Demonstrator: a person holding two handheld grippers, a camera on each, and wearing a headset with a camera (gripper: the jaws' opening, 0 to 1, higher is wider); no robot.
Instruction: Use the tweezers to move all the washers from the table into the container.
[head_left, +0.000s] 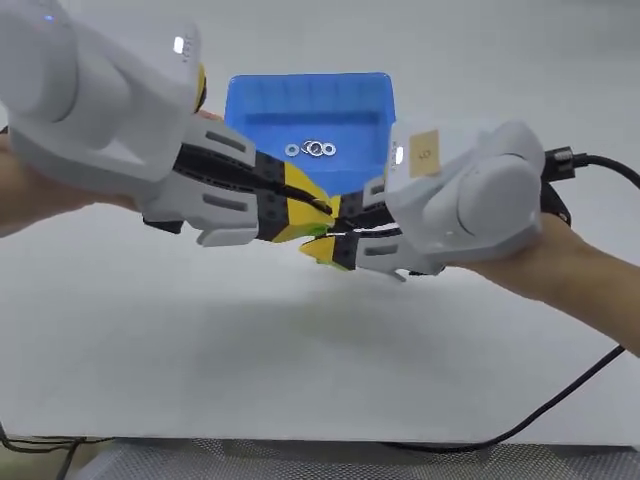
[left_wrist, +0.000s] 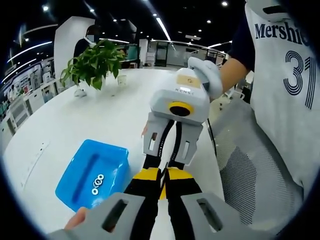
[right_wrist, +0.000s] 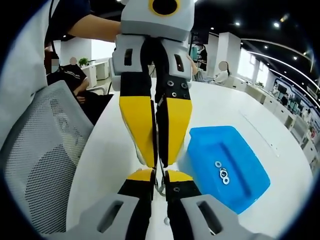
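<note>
The washers I can see lie in the container on the worktop, so the job looks about done. My left fingers are pressed together; my right fingers pinch the tweezers.

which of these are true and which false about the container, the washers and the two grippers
1. The blue container holds several washers. True.
2. The container stands on the floor. False: it stands on the white table.
3. The left gripper and the right gripper point at each other, tips close together. True.
4. The right gripper's jaws are wide open. False: they stand close together around the thin metal tweezers.
5. A potted plant stands on the table. True.
</note>
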